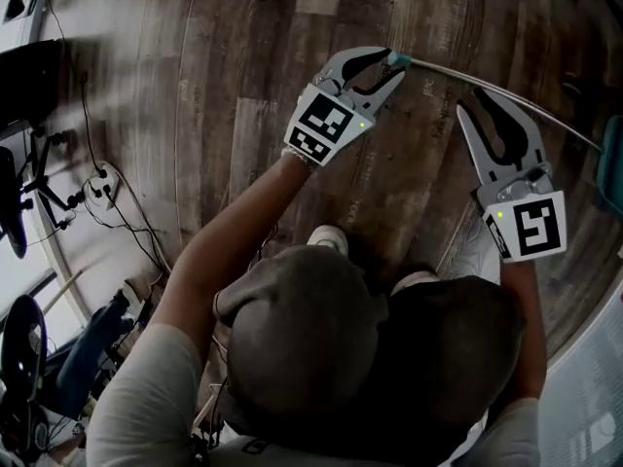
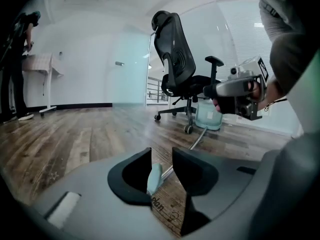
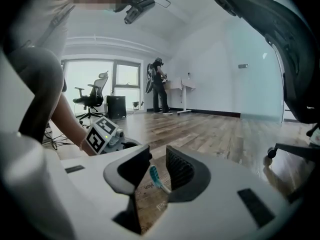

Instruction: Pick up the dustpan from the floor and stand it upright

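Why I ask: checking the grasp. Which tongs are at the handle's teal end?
The left tongs: the teal grip lies between their open jaws. The right tongs sit further along, by the bare metal rod.

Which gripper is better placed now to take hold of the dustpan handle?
The left gripper, probably: its open jaws straddle the teal grip at the handle's end, so closing should catch it. The right gripper, also open, is by the thin metal shaft.
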Action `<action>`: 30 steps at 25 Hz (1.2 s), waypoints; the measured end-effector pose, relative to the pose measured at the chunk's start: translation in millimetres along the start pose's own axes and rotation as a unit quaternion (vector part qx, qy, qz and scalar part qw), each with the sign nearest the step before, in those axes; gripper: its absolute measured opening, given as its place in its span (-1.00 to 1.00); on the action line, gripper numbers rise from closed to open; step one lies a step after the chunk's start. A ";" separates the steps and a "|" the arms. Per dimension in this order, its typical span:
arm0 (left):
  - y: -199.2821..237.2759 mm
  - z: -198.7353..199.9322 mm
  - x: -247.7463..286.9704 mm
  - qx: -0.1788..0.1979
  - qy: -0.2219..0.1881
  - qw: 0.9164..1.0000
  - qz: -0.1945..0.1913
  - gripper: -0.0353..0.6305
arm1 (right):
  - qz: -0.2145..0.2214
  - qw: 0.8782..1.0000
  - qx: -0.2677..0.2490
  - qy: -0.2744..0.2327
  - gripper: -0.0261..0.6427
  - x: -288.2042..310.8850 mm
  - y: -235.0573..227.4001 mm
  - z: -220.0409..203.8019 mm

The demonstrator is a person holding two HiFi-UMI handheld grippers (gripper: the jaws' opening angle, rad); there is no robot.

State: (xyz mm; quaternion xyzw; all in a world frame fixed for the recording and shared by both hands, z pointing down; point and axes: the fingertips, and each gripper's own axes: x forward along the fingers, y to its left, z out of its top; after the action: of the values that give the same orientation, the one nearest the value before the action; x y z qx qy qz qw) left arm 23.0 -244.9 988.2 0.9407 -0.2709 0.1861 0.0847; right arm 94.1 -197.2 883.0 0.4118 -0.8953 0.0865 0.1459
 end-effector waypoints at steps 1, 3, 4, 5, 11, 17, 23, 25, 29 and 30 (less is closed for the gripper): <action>1.2 -7.9 6.1 0.000 0.003 1.000 -0.003 -0.53 | 0.000 1.000 -0.006 -0.001 -0.64 -0.8 -2.2 -3.1; 3.4 -21.5 17.3 0.002 0.010 1.000 -0.011 -0.47 | -0.003 1.000 -0.007 -0.004 -0.64 -1.3 -6.2 -6.4; 5.3 -27.2 22.2 0.003 0.013 1.000 -0.014 -0.44 | -0.006 1.000 -0.001 -0.005 -0.64 -1.6 -7.9 -6.9; 7.5 -32.1 26.7 0.004 0.017 1.000 -0.015 -0.44 | -0.009 1.000 0.006 -0.005 -0.64 -2.4 -9.5 -7.1; 14.8 -42.0 37.8 0.014 0.028 0.999 -0.018 -0.55 | -0.009 1.000 0.011 -0.007 -0.64 -9.2 -7.3 -13.7; 17.3 -38.1 40.2 0.021 0.030 0.999 -0.023 -0.58 | -0.014 1.000 0.022 -0.004 -0.64 -9.6 -10.5 -10.1; 10.2 -28.7 27.6 0.039 0.028 0.999 -0.014 -0.59 | -0.009 1.000 0.025 -0.003 -0.64 -11.9 -6.0 -9.2; 9.7 -18.3 21.3 0.037 0.020 0.999 -0.009 -0.59 | -0.011 1.000 0.028 -0.002 -0.64 -15.2 -6.1 -6.2; 10.2 4.4 6.4 0.038 0.018 0.999 0.001 -0.59 | -0.020 0.999 0.030 0.002 -0.64 -28.8 -8.0 2.6; 9.0 11.6 0.8 0.039 0.020 0.999 0.004 -0.59 | -0.023 0.999 0.040 0.006 -0.64 -33.5 -5.7 6.3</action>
State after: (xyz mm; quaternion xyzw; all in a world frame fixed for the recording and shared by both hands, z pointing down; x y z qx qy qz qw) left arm 22.3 -255.8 978.5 0.9383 -0.2654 0.2153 0.0529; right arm 118.0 -178.7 866.1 0.4376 -0.8804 0.1212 0.1364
